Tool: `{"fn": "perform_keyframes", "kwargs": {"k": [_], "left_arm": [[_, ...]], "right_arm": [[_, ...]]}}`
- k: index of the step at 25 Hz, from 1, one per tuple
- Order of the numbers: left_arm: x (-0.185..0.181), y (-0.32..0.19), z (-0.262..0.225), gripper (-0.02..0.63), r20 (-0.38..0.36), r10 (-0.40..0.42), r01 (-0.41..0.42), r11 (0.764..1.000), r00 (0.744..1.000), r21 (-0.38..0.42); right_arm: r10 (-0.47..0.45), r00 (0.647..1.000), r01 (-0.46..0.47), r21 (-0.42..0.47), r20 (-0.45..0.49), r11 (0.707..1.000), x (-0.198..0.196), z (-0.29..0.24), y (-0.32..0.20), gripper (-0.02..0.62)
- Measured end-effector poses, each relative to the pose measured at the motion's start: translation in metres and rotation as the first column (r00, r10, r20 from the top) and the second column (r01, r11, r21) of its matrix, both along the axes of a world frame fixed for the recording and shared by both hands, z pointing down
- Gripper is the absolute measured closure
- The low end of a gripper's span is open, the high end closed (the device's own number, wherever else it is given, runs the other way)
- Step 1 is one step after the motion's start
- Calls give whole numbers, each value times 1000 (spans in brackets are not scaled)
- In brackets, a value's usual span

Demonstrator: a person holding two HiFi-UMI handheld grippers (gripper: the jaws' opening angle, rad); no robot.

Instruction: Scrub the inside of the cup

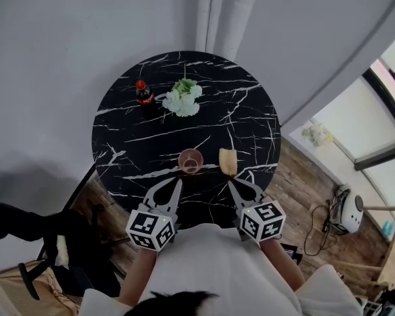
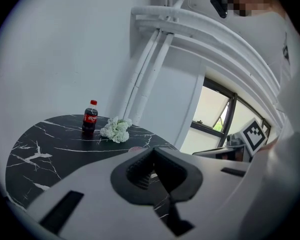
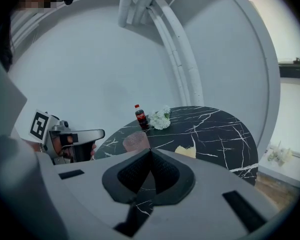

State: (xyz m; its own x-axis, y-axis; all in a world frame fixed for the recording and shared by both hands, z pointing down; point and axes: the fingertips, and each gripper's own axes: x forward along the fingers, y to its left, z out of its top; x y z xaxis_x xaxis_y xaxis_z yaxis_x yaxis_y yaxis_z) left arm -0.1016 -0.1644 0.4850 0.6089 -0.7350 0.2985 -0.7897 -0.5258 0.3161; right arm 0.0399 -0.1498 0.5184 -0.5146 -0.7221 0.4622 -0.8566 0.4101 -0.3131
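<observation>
A pinkish translucent cup (image 1: 190, 161) stands upright near the front edge of the round black marble table (image 1: 250, 120). Just to its right lies a yellow sponge (image 1: 228, 161). My left gripper (image 1: 178, 183) hovers at the table's front edge just short of the cup, jaws shut and empty. My right gripper (image 1: 232, 184) is beside it, just short of the sponge, also shut with nothing held. In the right gripper view the cup (image 3: 135, 140) and the sponge (image 3: 186, 151) sit just beyond the shut jaws. In the left gripper view only the cup's rim (image 2: 135, 148) shows.
A cola bottle (image 1: 143, 93) and a bunch of white flowers (image 1: 184, 99) stand at the table's far side. A dark chair (image 1: 49, 232) is at the lower left. White pipes (image 1: 214, 12) run up the wall behind. Cables and a white appliance (image 1: 342, 209) lie on the wooden floor at right.
</observation>
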Motion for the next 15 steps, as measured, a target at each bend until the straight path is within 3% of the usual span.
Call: {"fn": "perform_keyframes", "kwargs": {"k": [15], "left_arm": [[-8, -2, 7, 597, 1, 13, -13, 1000, 1000, -21]], "right_arm": [[-8, 1000, 8, 4, 0, 1000, -11, 0, -6, 563]]}}
